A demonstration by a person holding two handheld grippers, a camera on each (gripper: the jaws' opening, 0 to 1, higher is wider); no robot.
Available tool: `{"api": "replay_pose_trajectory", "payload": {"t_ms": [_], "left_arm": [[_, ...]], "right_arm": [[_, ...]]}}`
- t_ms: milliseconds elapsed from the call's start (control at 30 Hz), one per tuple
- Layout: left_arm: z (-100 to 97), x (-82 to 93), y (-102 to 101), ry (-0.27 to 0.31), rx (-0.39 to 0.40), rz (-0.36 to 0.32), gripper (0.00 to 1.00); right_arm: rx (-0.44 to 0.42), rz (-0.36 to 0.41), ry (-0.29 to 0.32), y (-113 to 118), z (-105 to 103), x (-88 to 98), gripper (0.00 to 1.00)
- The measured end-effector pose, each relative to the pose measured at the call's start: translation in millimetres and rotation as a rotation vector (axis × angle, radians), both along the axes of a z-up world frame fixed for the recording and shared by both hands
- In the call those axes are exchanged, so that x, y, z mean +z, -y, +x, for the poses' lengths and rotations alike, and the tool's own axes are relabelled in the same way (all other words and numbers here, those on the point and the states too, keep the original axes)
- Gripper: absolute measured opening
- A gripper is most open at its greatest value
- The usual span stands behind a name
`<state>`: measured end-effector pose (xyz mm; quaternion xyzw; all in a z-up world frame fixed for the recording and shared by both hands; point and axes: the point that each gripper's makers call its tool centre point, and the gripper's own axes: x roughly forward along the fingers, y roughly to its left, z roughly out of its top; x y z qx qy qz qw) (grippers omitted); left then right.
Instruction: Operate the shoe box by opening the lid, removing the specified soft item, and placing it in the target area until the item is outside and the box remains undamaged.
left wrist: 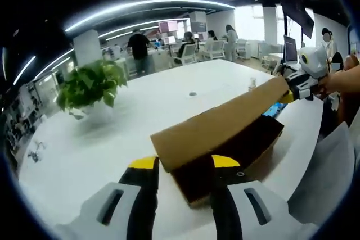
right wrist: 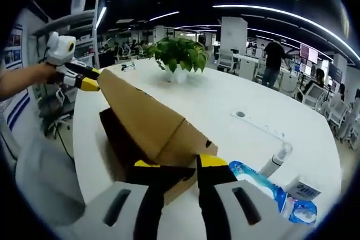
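On the white table [left wrist: 169, 99], both my claws [left wrist: 183, 164] [right wrist: 181, 164] pinched the raised lid [left wrist: 219, 125]; next, I judged, lifting it clear of the shoe box [left wrist: 236, 158].

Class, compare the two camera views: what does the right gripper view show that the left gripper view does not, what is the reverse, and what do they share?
Right gripper view: a blue packet, a white bottle and a small white box on the table.
Left gripper view: a small dark round spot on the table.
Shared: the cardboard shoe box with its lid raised, the potted plant and the white table.
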<state>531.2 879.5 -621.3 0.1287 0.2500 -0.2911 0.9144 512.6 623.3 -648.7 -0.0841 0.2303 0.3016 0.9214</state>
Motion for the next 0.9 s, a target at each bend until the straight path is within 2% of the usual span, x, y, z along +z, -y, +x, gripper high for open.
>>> {"api": "replay_pose_trajectory", "payload": {"t_ms": [267,333,400,900], "left_arm": [[-10.8,-12.2,1.2,-0.034,-0.023,-0.004,0.39],[-13.4,-16.7,1.0,-0.051,-0.023,-0.004,0.40],[-16.4,-21.8,0.6,-0.065,-0.029,-0.003,0.40],[-28.1,-49.1,0.0,-0.147,-0.004,-0.046,0.40]], "right_arm": [[0.052,-0.023,-0.010,-3.8,-10.8,-10.7,0.27],[0.074,-0.008,-0.032,-7.7,-15.9,-13.9,0.31],[0.099,-0.034,-0.028,-8.6,-19.3,-18.4,0.33],[0.145,-0.036,-0.095,-15.0,-37.2,-41.3,0.42]]}}
